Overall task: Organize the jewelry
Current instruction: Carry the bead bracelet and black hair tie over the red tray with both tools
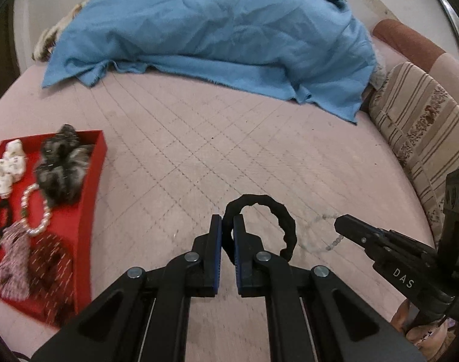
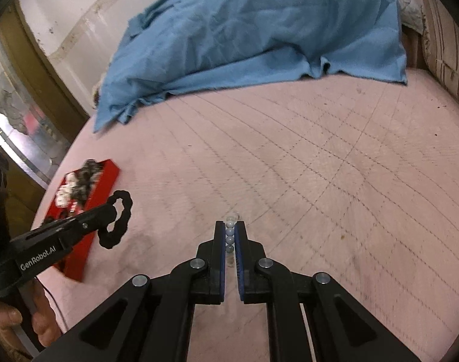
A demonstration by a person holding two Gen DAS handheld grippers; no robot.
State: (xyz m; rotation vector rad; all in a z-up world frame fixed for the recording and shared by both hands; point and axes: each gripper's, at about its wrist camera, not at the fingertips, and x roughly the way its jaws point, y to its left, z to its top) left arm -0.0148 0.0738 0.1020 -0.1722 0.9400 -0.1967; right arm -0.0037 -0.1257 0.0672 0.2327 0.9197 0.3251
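A red tray (image 1: 90,181) at the left edge of the frame carries a grey-and-black mottled scrunchie (image 1: 63,166), a white pearl bracelet (image 1: 36,211) and white beads (image 1: 7,166); the bed (image 1: 199,150) is pale pink with diamond quilting, the cloth (image 1: 214,30) above blue, the cushion (image 1: 422,129) beige-striped

Surface: pink quilted mattress (image 1: 199,138)
Far end: crumpled blue cloth (image 1: 217,33)
Right edge: striped cushion (image 1: 422,126)
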